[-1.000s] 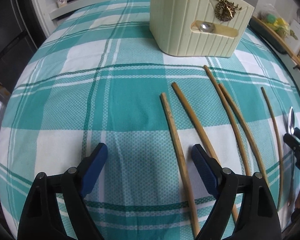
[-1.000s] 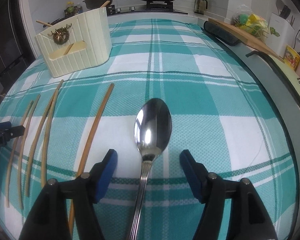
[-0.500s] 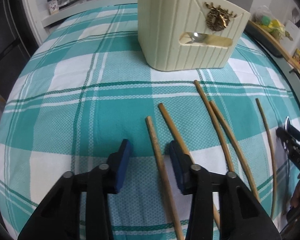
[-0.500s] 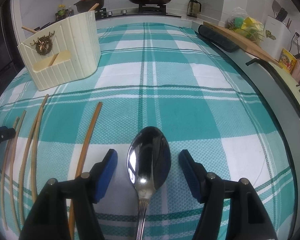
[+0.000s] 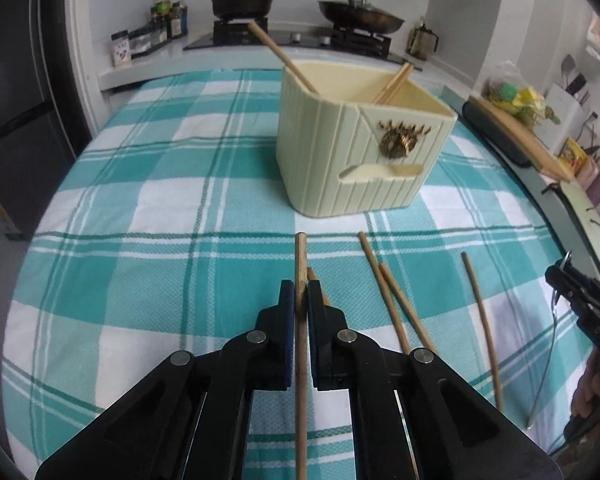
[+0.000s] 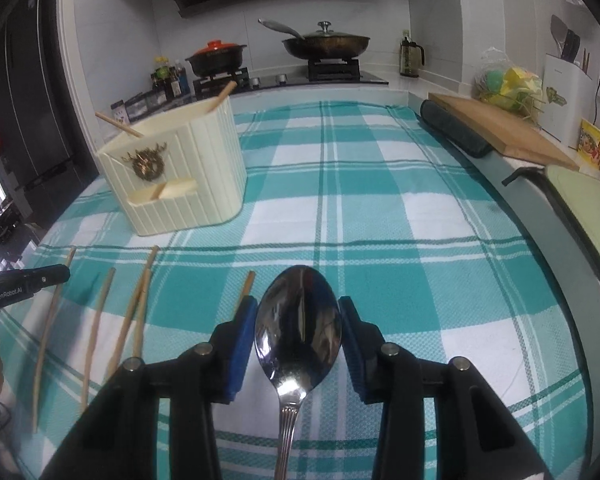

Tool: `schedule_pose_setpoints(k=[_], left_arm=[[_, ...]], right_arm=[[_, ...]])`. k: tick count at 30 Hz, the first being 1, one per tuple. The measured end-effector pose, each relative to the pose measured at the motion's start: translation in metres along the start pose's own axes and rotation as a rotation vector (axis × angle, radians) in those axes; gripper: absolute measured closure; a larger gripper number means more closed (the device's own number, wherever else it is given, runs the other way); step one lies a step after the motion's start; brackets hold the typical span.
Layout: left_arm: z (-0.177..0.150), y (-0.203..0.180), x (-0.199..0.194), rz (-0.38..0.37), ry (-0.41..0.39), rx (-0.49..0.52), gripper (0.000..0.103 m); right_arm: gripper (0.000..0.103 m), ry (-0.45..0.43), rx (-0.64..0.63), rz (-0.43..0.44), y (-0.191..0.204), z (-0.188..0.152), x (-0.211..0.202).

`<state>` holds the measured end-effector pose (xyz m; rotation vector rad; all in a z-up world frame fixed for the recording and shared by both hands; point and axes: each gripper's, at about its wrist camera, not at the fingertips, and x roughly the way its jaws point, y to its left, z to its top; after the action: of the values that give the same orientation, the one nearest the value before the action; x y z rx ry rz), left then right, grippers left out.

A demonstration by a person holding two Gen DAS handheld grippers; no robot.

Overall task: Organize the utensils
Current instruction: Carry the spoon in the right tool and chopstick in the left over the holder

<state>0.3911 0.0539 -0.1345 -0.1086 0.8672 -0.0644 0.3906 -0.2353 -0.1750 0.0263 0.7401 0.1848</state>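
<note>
Two tools are mine here, one in each hand, over a table covered in a teal and white checked cloth [image 5: 148,200]. My left tool [image 5: 299,300] has its blue pads pinched tight on a straight brown wooden chopstick [image 5: 300,256], which runs from the bottom centre of the left view up between the pads and sticks out past them toward the middle of the frame. Another chopstick end peeks out just right of the right pad, lying on the cloth. Further right on the cloth lie a pair of thin wooden chopsticks [image 5: 392,300] side by side, then a single curved one [image 5: 480,320] apart from them. My right tool [image 6: 299,332] is closing around the bowl of a shiny steel spoon [image 6: 298,320]; the bowl fills the gap between the blue pads, and its handle runs down to the bottom edge of the right view. Whether the pads already press on the bowl I cannot tell. A cream ribbed plastic utensil holder [image 5: 340,160] with a gold stag ornament stands upper centre in the left view, with chopsticks leaning inside it.
</note>
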Motion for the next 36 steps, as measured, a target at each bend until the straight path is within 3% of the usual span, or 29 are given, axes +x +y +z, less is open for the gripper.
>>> schedule_pose_setpoints(k=[6,10,22,36], left_arm=[[0.008,0.005,-0.063,-0.043,-0.141,-0.019,0.098],[0.008,0.008,-0.091,-0.068,-0.191,-0.035,0.098],[0.009,0.013,-0.126,-0.130,-0.251,-0.079,0.098],[0.040,0.019,-0.138,-0.168,-0.267,-0.082,0.099]], right_arm=[[0.062,-0.105,-0.030,0.046,0.013,0.009,-0.053],[0.062,-0.154,-0.048,0.056,0.020,0.009,-0.082],[0.062,-0.232,-0.060,0.066,0.030,0.014,-0.121],[0.062,-0.278,-0.123,0.111,0.049,0.057,-0.132]])
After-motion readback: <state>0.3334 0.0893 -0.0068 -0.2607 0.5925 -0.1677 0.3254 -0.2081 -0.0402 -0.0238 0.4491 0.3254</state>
